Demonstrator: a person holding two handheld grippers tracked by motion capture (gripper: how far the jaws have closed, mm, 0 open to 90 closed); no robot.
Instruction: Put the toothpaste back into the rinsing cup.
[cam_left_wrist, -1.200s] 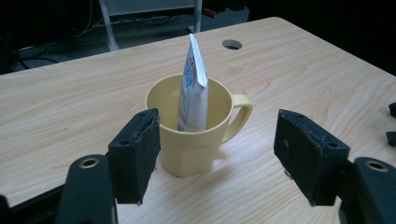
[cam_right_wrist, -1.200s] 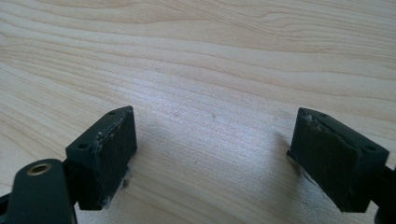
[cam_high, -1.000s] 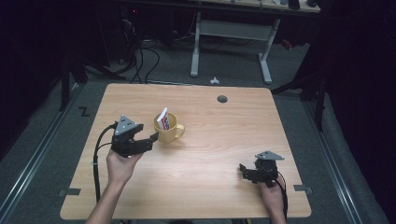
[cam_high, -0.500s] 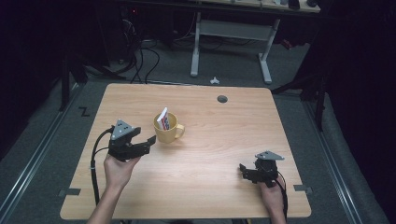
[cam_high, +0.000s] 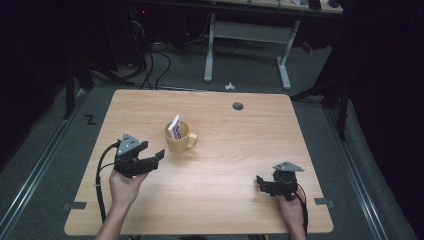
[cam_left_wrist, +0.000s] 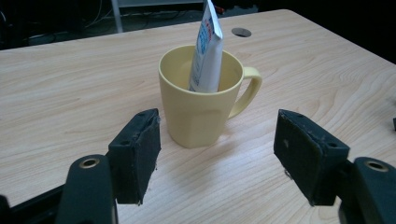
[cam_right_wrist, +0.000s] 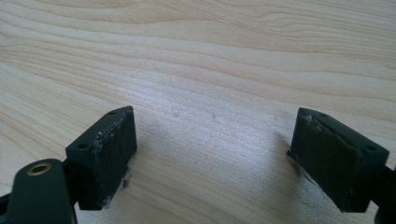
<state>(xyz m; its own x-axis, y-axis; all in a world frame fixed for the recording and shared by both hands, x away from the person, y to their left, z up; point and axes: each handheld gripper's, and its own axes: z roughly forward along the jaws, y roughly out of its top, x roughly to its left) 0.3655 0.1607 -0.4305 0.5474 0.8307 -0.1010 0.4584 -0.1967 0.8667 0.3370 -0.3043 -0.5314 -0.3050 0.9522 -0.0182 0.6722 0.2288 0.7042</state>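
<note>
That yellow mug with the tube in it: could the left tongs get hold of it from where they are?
Probably yes. The left tongs stand open, facing the mug, with bare table between them. The handle points off to one side.

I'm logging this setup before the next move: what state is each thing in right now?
Yellow ceramic mug: upright on the table, handle to the right in the left gripper view.
White toothpaste tube: standing tilted inside the mug.
Left gripper: open, empty, short of the mug.
Right gripper: open, empty, over bare wooden table.
</note>
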